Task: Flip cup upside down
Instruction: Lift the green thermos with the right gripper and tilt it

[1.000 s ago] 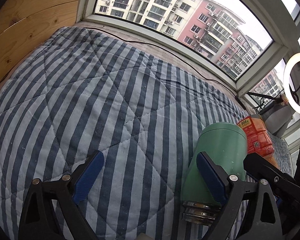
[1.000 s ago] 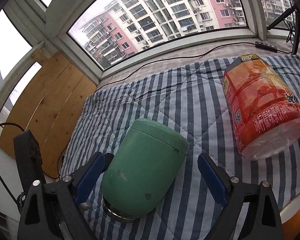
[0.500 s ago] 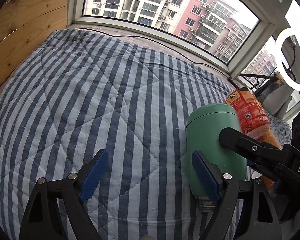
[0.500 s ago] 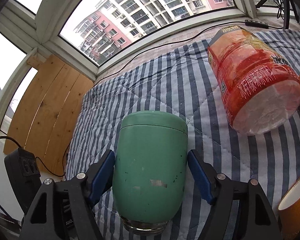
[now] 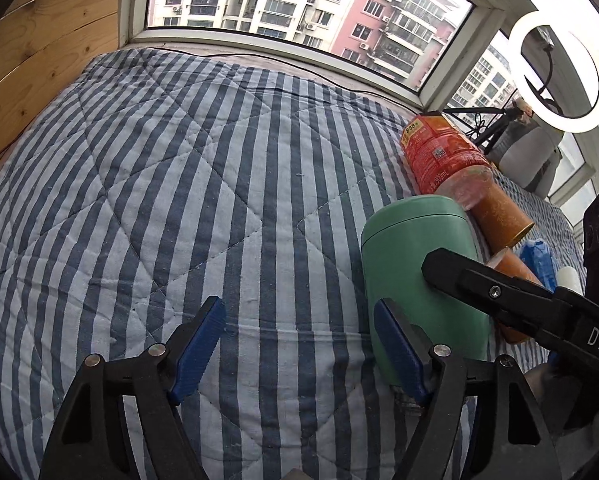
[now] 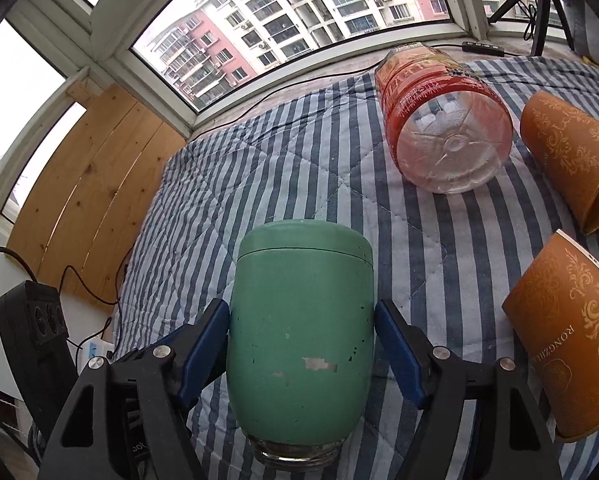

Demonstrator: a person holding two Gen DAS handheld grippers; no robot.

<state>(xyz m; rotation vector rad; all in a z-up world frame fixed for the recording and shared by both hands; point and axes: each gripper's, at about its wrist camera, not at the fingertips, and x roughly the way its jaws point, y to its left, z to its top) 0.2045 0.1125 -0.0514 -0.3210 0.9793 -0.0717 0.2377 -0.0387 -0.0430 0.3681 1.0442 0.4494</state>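
Note:
A green insulated cup [image 6: 303, 320] with chipped paint and a steel threaded rim lies with its base pointing away from the camera over the striped quilt [image 6: 299, 168]. My right gripper [image 6: 302, 344] is shut on the cup, blue pads against both sides. In the left wrist view the cup [image 5: 419, 276] sits just right of my left gripper [image 5: 299, 340], which is open and empty above the quilt [image 5: 179, 180]. One black right finger [image 5: 499, 292] crosses the cup there.
An orange-labelled plastic bottle [image 6: 439, 120] lies on its side behind the cup. Two orange paper cups [image 6: 567, 156] [image 6: 571, 340] lie at the right. A wooden panel [image 6: 87, 184], a black power strip [image 6: 43, 316] and a ring light [image 5: 555, 76] edge the bed.
My right gripper has closed onto the green cup and turned it straighter in its view. The left gripper has drifted so the cup sits beside its right finger.

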